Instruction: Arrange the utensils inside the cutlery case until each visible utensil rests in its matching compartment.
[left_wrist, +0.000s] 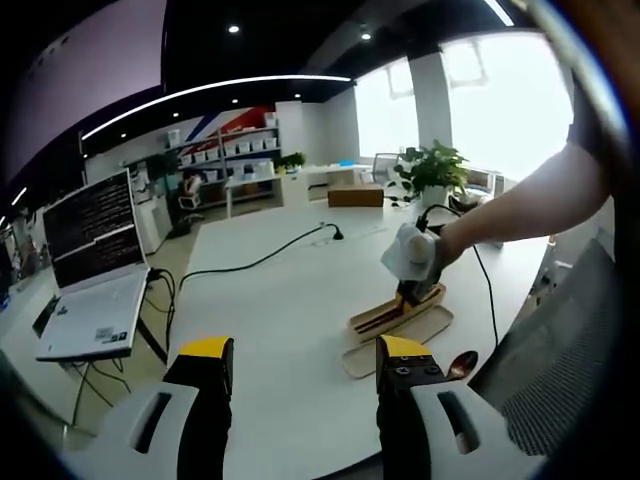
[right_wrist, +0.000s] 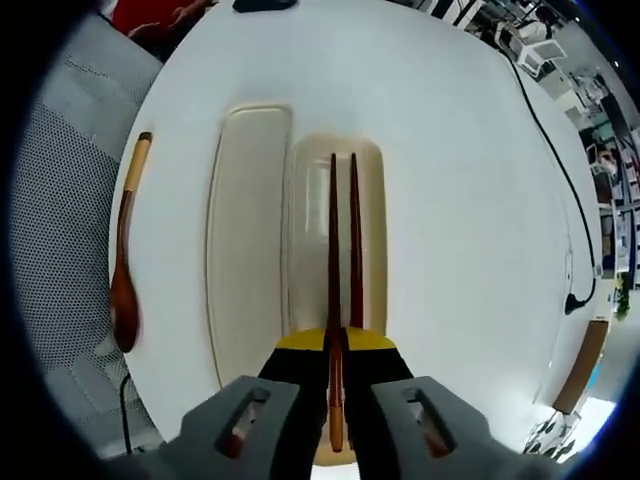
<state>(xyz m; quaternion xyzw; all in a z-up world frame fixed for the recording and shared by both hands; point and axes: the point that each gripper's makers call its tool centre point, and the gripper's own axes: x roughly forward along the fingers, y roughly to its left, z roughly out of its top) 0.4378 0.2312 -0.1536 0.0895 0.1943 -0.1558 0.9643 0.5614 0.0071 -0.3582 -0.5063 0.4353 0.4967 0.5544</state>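
In the right gripper view, the right claw (right_wrist: 336, 345) is clamped on a pair of dark chopsticks (right_wrist: 343, 240), which run toward 12 o'clock over the open cutlery case (right_wrist: 305, 200), above its right-hand compartment. The case lid (right_wrist: 245, 240) lies just beside it at 9 o'clock. A wooden spoon (right_wrist: 125, 250) rests on the white desk (right_wrist: 470, 200) further toward 9 o'clock, apart from the case. In the left gripper view, the left claw (left_wrist: 305, 355) stands wide and holds nothing, above the desk, with a laptop (left_wrist: 95, 270) at 9 o'clock.
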